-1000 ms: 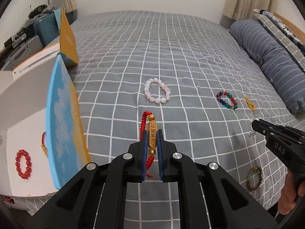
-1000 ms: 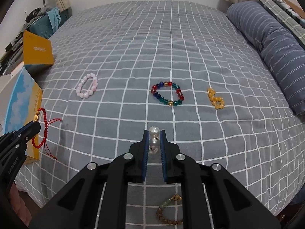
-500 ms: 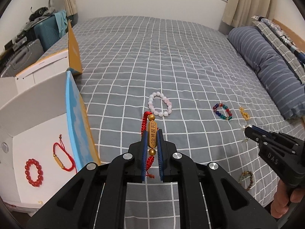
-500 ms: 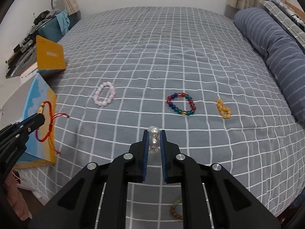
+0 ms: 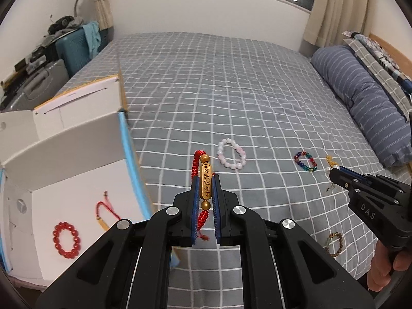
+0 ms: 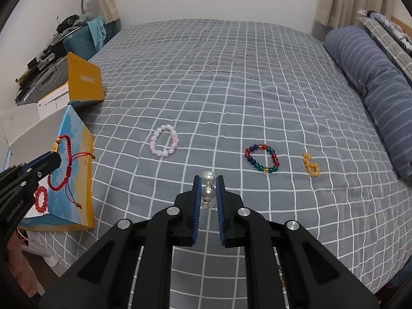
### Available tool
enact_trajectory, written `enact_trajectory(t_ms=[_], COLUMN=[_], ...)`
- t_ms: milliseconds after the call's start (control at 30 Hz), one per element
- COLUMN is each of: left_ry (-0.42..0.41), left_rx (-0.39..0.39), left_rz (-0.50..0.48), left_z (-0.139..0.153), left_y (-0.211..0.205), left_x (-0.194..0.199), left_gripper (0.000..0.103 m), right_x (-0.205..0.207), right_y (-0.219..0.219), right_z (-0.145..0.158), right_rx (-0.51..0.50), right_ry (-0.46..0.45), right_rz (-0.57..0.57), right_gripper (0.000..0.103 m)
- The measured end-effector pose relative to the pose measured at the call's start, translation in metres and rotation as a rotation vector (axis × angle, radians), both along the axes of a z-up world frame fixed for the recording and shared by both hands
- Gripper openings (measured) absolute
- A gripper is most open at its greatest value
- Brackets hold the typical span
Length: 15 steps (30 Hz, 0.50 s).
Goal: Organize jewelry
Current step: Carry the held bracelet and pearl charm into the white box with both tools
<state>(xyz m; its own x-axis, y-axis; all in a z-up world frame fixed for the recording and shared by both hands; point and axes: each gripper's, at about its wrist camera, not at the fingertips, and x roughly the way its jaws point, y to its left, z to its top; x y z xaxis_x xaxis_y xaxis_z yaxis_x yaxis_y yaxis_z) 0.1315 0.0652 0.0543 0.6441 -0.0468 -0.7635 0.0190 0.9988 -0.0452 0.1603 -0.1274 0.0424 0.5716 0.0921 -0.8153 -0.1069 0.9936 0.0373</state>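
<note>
We have both sets of fingers clamped on jewelry above the bed (image 6: pixel 231 77). The left gripper (image 5: pixel 206 188) is closed on the gold tube charm of a red cord bracelet (image 5: pixel 205 184); the charm's long axis runs straight along the fingers, with the cord loop sticking out past the tips and a tail hanging down between the pads. The right gripper (image 6: pixel 208 188) is closed on a pair of pearl earrings (image 6: pixel 208 184), one pearl at the tips and one just behind it, stacked along the fingers.

The relation that matters for us is the open white box (image 5: pixel 77 193). It lies to the left of the left fingers and below them, its blue-edged wall (image 5: pixel 134 164) standing between the fingers and the box floor. A red bead bracelet (image 5: pixel 66 236) and another red cord bracelet (image 5: pixel 106 211) already lie on that floor. From the right fingers the box is far off to the left, beyond the left gripper, so we judge the left hand much the nearer and likely to drop first.

Still on the bed ahead of our fingers: a pink bead bracelet (image 6: pixel 164 141), a multicolour bead bracelet (image 6: pixel 262 157), a yellow bead piece (image 6: pixel 311 165); a brown bead bracelet (image 5: pixel 334 244) lies nearer, under the right gripper.
</note>
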Motion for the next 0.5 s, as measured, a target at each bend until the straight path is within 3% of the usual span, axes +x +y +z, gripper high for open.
enact_trajectory(t_ms=[500], left_ry=[-0.035], left_rx=[0.01], left_rz=[0.088], left_z=[0.035], left_y=[0.053], left_x=[-0.021], left_gripper=[0.009], right_x=[-0.001], right_y=[0.056], right_z=[0.03], right_rx=[0.018], right_ry=[-0.053], right_rz=[0.076], right_gripper=[0.011])
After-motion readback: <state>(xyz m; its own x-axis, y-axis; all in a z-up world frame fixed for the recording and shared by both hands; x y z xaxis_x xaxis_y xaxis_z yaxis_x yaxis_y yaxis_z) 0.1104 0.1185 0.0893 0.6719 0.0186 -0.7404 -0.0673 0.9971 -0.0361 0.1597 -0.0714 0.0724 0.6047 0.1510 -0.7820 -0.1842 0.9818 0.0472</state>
